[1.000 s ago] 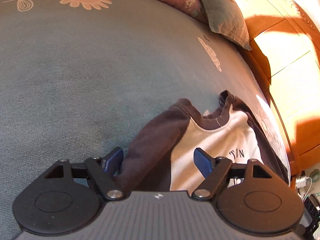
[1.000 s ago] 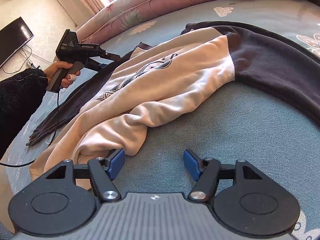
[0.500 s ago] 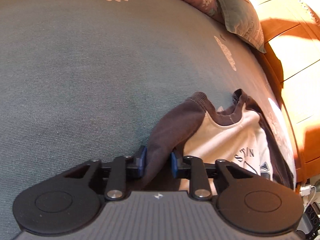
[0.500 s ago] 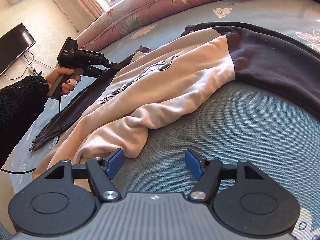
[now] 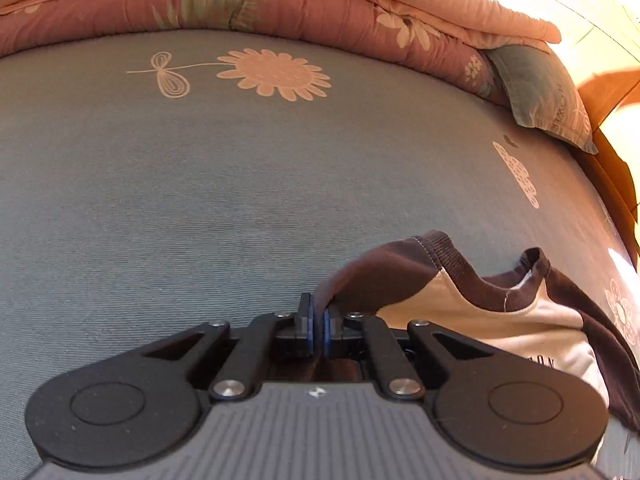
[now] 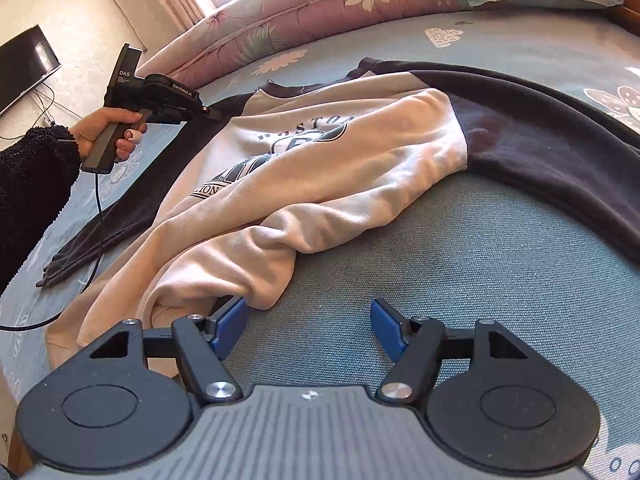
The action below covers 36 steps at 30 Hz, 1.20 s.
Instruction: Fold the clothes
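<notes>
A cream sweatshirt (image 6: 320, 184) with dark sleeves and a printed chest lies rumpled on the blue-grey bedspread (image 6: 500, 280). In the left wrist view my left gripper (image 5: 318, 322) is shut on the dark shoulder fabric of the sweatshirt (image 5: 472, 320) beside the ribbed collar (image 5: 508, 284). The same left gripper (image 6: 208, 114) shows in the right wrist view, held by a hand (image 6: 108, 132) at the shoulder. My right gripper (image 6: 310, 326) stands open just above the bedspread; its left pad (image 6: 230, 322) sits against the bunched cream hem, with nothing between the jaws.
A folded floral quilt (image 5: 280, 8) and a pillow (image 5: 548, 100) lie along the far side of the bed. A wooden bed frame (image 5: 612, 172) borders the right. A cable (image 6: 96, 240) trails from the left gripper. A dark screen (image 6: 24, 68) stands on the floor beyond.
My left gripper has shut on the dark shoulder fabric, then lifted and tilted upward so the quilt has come into view. The right gripper has stayed put and open.
</notes>
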Each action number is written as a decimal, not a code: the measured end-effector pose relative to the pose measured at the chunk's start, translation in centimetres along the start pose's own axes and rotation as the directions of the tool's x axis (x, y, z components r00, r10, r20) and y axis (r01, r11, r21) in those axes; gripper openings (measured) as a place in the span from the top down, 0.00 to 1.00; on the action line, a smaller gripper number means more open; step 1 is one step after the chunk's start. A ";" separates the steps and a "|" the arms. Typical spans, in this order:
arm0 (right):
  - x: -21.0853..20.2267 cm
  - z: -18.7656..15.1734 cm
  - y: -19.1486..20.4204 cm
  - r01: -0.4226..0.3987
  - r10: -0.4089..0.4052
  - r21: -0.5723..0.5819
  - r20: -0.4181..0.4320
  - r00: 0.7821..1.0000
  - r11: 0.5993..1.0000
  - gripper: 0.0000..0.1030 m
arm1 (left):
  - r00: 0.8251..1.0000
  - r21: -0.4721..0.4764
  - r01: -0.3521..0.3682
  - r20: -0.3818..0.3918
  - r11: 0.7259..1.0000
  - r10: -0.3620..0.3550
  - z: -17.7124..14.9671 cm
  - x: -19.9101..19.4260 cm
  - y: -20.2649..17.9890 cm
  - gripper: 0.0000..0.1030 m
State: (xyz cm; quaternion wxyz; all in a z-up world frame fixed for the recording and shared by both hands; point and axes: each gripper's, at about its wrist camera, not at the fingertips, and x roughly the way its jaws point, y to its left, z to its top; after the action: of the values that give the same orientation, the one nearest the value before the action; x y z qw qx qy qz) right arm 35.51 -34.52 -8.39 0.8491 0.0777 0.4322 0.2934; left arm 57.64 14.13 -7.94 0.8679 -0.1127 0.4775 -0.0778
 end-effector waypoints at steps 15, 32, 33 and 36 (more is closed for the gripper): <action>0.1 0.5 -0.7 0.026 -0.026 0.012 0.015 1.000 1.000 0.29 | 0.990 0.249 0.089 0.082 0.964 -0.112 -1.0 -4.7 -6.6 0.63; -2.5 -3.9 3.0 -0.027 0.030 0.030 -0.109 0.994 0.999 0.29 | 0.999 0.440 0.046 -0.002 0.897 -0.051 -21.9 -17.0 -12.5 0.43; -2.7 -4.5 3.1 -0.029 0.033 0.036 -0.113 0.993 0.999 0.29 | 0.998 0.442 0.049 0.009 0.896 -0.059 -23.2 -18.1 -12.9 0.40; -3.6 -6.1 3.7 -0.040 0.044 0.047 -0.108 0.993 0.998 0.24 | 0.996 0.468 0.041 0.048 0.883 -0.072 -27.2 -20.8 -14.4 0.37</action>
State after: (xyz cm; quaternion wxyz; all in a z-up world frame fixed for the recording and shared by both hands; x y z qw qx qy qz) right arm 27.50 -34.31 -8.21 0.8160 0.0895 0.4826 0.3053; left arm 23.18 2.04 -1.27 0.8818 0.0831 0.4132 -0.2118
